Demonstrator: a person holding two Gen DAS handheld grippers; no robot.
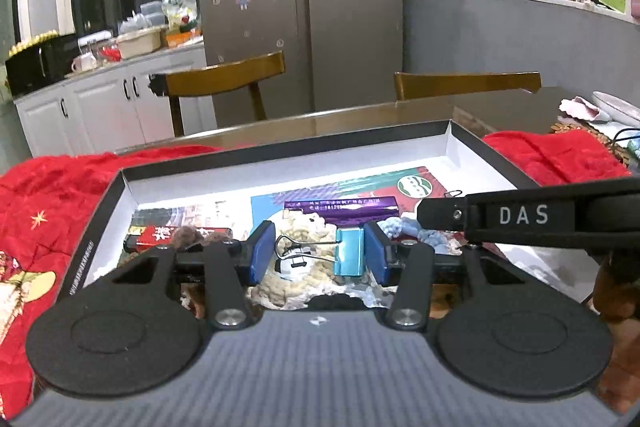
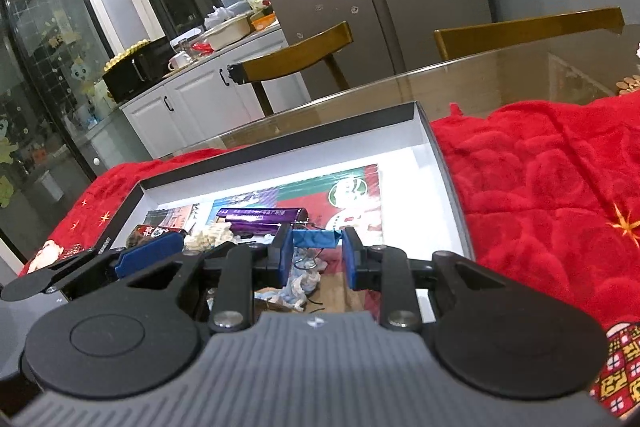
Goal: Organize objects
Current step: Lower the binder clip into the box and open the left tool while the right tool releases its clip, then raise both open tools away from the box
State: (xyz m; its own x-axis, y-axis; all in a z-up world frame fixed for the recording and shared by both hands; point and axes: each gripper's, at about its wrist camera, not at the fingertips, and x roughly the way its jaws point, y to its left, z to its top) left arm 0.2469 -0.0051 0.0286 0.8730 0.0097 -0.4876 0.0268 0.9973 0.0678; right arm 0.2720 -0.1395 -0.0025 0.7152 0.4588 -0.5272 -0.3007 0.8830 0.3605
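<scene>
Left gripper (image 1: 320,251): jaws part open, blue pads astride a light-blue binder clip (image 1: 349,251). The clip touches the right pad; contact with the left pad is not evident, so grip cannot be confirmed.

Right gripper (image 2: 316,259): jaws narrow, a blue clip-like piece (image 2: 316,238) lies across its pad tips. Pinched or merely behind: cannot tell.

Both work inside a shallow black-rimmed box (image 1: 460,131), white within, on a red blanket (image 2: 540,179). Contents: printed cards on the floor, purple foil bar (image 1: 340,205) mid-box, red lighter (image 1: 160,235) toward the left wall, cream yarn (image 1: 296,227), pale-blue yarn (image 1: 412,227).

The box's near edge is hidden behind the gripper bodies.
</scene>
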